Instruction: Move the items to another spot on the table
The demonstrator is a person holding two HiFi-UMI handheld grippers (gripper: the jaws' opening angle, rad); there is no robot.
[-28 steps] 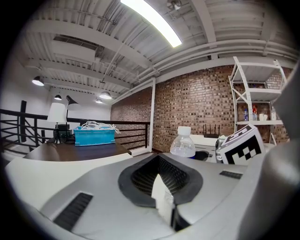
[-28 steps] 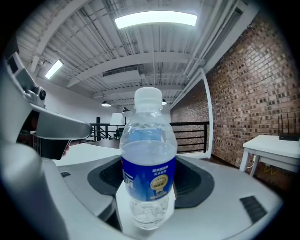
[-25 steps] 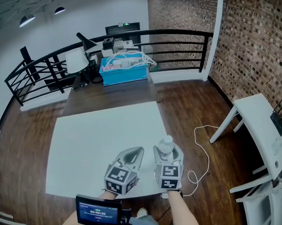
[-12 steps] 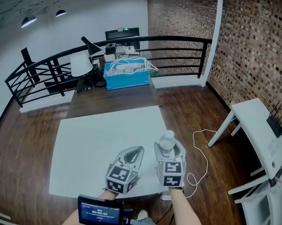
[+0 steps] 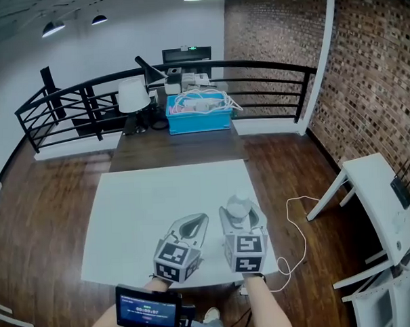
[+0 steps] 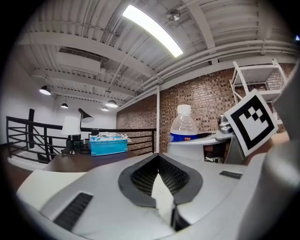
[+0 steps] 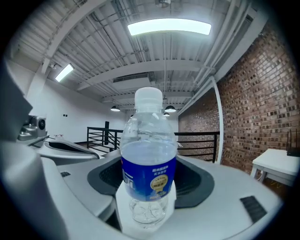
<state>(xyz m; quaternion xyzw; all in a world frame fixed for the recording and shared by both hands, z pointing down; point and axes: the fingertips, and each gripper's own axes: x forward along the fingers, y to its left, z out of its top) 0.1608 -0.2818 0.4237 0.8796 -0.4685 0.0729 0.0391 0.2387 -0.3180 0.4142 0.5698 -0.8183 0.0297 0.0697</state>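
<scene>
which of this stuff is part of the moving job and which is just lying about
Job:
water bottle, held in the right claw
left claw, shut, empty
white table

Lying about:
blue bin of cables
lamp
dark table
white desk
floor cable

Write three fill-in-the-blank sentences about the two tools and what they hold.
The right tool grips a bottle with a ___ label.
Its cap is ___.
The left tool holds ___.
Missing words: blue; white; nothing.
</scene>
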